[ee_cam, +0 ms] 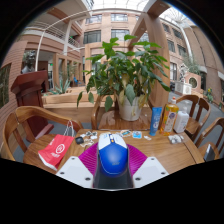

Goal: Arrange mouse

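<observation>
A blue and white computer mouse (pixel 112 155) sits between my two fingers, its white front end pointing away from me. The magenta pads (pixel 90 158) press against both its sides, so my gripper (pixel 112 160) is shut on the mouse and holds it above the wooden table (pixel 150 152). The mouse's underside is hidden.
A large potted plant (pixel 128 75) in a white pot stands at the table's far middle. A red bag (pixel 55 152) lies to the left. An orange bottle (pixel 171 120), a blue carton (pixel 156 120) and small items sit far right. Wooden chairs (pixel 25 125) stand around.
</observation>
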A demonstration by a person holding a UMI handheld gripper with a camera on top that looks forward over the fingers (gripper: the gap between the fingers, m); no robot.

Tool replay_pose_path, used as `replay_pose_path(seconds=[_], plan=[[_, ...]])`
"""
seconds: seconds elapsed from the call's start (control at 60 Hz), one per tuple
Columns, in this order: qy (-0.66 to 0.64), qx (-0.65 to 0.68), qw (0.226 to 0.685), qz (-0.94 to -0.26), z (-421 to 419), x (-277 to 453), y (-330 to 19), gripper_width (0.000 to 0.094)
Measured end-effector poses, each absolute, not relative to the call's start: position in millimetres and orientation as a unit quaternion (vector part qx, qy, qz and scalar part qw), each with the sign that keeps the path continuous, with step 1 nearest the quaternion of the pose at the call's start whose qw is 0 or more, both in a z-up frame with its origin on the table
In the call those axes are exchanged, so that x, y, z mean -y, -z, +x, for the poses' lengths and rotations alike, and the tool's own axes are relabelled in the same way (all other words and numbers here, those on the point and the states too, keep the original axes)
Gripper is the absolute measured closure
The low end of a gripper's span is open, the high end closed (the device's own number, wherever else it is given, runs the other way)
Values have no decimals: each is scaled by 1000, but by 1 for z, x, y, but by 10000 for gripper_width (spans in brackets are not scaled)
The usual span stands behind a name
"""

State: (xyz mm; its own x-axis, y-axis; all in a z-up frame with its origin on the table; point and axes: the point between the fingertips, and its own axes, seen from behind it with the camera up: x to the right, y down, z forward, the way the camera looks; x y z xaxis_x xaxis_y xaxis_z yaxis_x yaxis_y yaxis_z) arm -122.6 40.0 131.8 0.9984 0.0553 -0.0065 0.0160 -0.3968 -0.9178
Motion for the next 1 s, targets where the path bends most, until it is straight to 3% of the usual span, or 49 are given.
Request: replay_pose_path(seconds=[0.083, 0.2, 0.35, 0.417, 0.5, 1.0], plan=[[-15, 37, 504, -863, -150, -44, -70, 551], [-7, 43, 453, -891, -164, -40, -14, 524], [-18, 33, 423, -905, -174, -33, 11, 401], [-18, 30, 427, -904, -172, -33, 3, 303], [-13, 37, 443, -896, -169, -24, -18, 75], [1, 24, 480, -877, -142, 122, -150, 80]])
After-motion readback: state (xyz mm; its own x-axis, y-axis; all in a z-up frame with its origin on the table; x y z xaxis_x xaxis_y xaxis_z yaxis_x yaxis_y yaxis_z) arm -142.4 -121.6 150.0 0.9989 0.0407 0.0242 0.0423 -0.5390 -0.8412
